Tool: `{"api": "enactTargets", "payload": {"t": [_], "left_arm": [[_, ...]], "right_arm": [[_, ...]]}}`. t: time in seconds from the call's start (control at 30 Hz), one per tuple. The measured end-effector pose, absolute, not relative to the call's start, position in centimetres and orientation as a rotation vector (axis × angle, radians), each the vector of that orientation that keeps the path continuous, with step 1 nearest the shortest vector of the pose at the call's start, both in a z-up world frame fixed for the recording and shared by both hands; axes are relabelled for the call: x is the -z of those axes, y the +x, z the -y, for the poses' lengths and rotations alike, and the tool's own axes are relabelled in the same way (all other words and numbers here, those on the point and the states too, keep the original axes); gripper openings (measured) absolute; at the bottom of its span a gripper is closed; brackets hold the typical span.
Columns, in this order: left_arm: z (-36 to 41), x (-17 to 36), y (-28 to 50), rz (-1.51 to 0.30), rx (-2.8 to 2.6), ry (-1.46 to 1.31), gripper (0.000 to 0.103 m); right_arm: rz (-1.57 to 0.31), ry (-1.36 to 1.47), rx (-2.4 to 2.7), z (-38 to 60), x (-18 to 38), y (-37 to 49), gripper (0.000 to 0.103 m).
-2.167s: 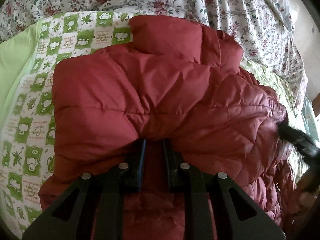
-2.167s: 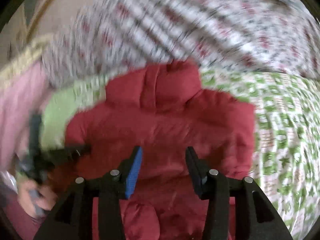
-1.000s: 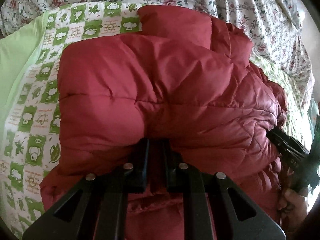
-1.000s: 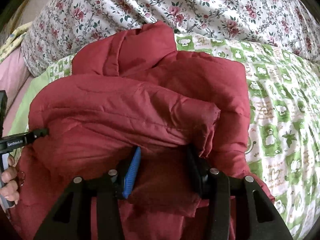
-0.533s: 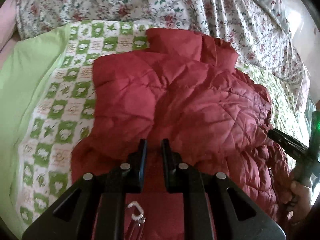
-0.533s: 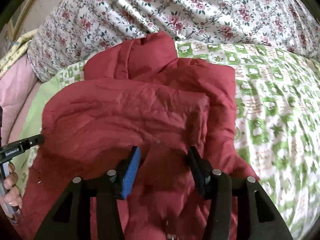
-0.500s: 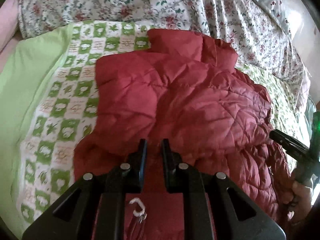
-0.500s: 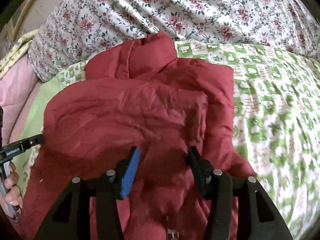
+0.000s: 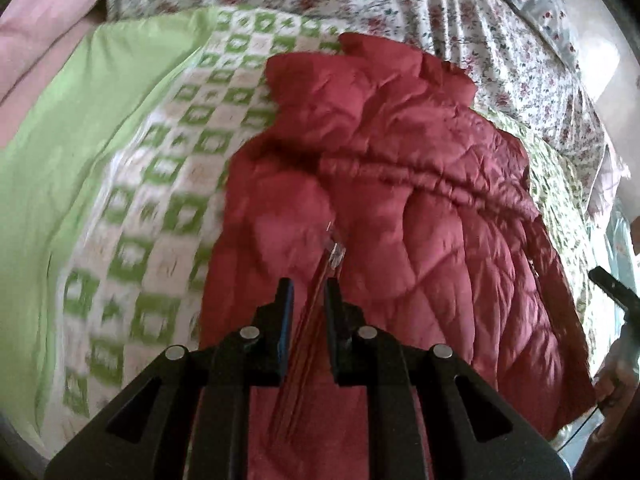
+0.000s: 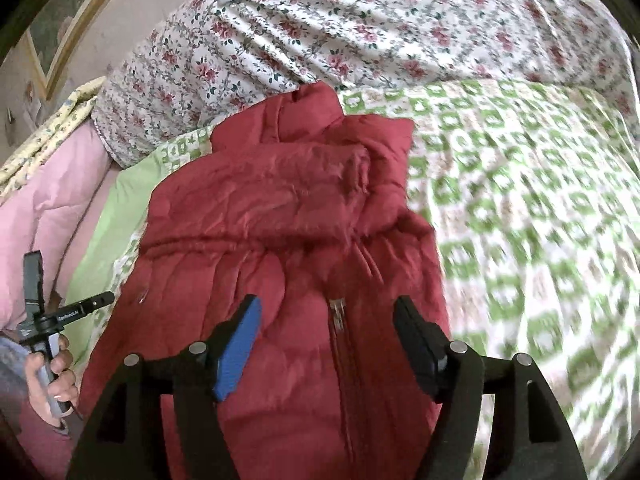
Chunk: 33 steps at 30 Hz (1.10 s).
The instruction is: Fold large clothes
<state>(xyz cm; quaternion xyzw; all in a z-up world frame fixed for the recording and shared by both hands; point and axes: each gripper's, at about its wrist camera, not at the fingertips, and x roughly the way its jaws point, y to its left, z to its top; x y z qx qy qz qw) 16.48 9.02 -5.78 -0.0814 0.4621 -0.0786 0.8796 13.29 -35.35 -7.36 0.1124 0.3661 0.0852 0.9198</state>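
A dark red quilted jacket (image 9: 400, 200) lies on the green-and-white checked bed cover (image 9: 160, 208), collar toward the far side, upper part folded over its body. In the left wrist view my left gripper (image 9: 308, 286) hovers over the jacket's near part, shut to a narrow slit. Blurred zipper track runs under the slit, and the zipper pull (image 9: 335, 252) lies just ahead. In the right wrist view my right gripper (image 10: 327, 304) stands over the jacket (image 10: 280, 208). Its jaws are opening wide on either side of the zipper pull (image 10: 337, 312), pads off the fabric.
A floral quilt (image 10: 360, 20) is bunched along the far side of the bed. A pink blanket (image 10: 40, 208) and a plain green sheet (image 9: 80, 140) lie to the left. A hand (image 10: 56, 376) holds the left tool at the left edge. Checked cover (image 10: 520, 200) stretches right.
Both grippers have drawn back toward me. The jacket fold that draped over their tips now lies flat on the jacket. The right jaws have let go and spread wider.
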Motion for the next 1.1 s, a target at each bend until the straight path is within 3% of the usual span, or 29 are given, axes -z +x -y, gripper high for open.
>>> {"api": "enactTargets", "payload": {"t": [0.27, 0.53, 0.87, 0.97, 1.07, 1.1], "left_arm": [[-11.8, 6.8, 11.4, -0.992, 0.141, -0.217, 0.016], [-13.9, 7.6, 9.0, -1.018, 0.152, -0.251, 0.038], [-14.8, 9.7, 7.7, -1.079, 0.165, -0.286, 0.05], [-15.1, 10.4, 7.4, -1.1, 0.205, -0.316, 0.054], [-14.6, 11.1, 7.1, -1.128, 0.252, -0.329, 0.055], [-14.3, 11.4, 7.0, -1.137, 0.26, -0.322, 0.055]], "right_arm": [[-0.771, 0.277, -0.118, 38.0, 8.0, 6.9, 0.079], [-0.877, 0.325, -0.1, 37.9, 10.8, 4.5, 0.079], [-0.968, 0.332, -0.134, 36.9, 13.4, 3.8, 0.079], [-0.954, 0.319, -0.13, 37.6, 13.7, 3.0, 0.074], [-0.959, 0.356, -0.169, 38.3, 13.9, 2.5, 0.054], [-0.961, 0.361, -0.172, 38.3, 14.0, 2.4, 0.052]]}}
